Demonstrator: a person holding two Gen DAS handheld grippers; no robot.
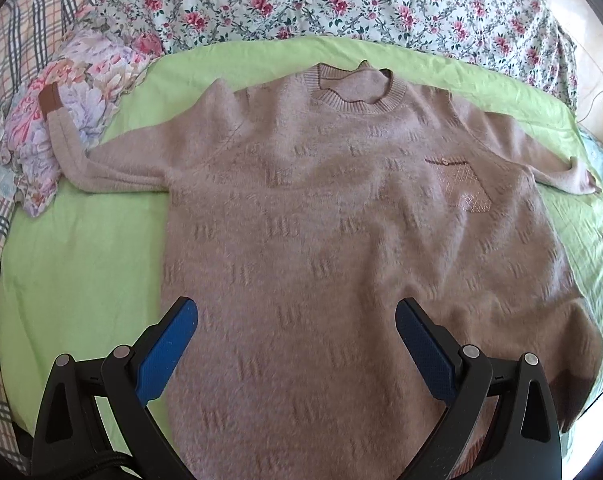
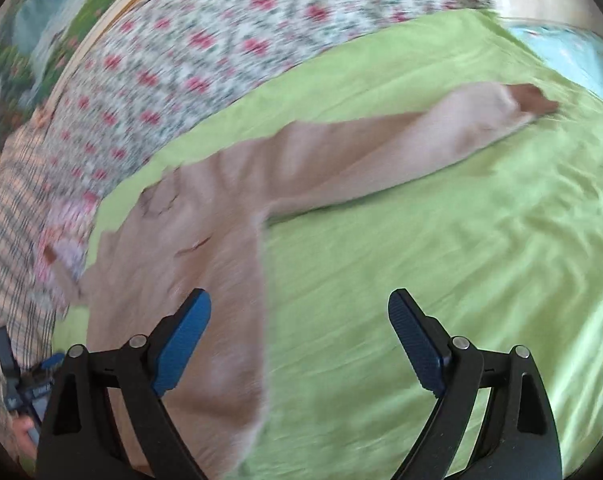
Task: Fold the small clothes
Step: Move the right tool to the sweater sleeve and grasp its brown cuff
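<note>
A fuzzy beige sweater (image 1: 321,220) lies face up and spread flat on a green sheet (image 1: 73,280), collar at the far side and both sleeves stretched out. My left gripper (image 1: 297,312) hovers open over the sweater's lower body, with nothing between its blue pads. The right wrist view is blurred. In it my right gripper (image 2: 299,308) stands open over the sheet (image 2: 421,280), its left finger above the sweater's (image 2: 189,240) side edge. The sweater's sleeve (image 2: 421,136) runs off to the upper right, ending in a brown cuff (image 2: 533,100).
A rose-print quilt (image 1: 341,0) is bunched along the far side. A plaid blanket (image 1: 5,80) lies at the left. A pastel floral cloth (image 1: 81,92) sits under the sweater's left cuff (image 1: 49,98). Pale blue fabric (image 2: 573,48) borders the sheet on the right.
</note>
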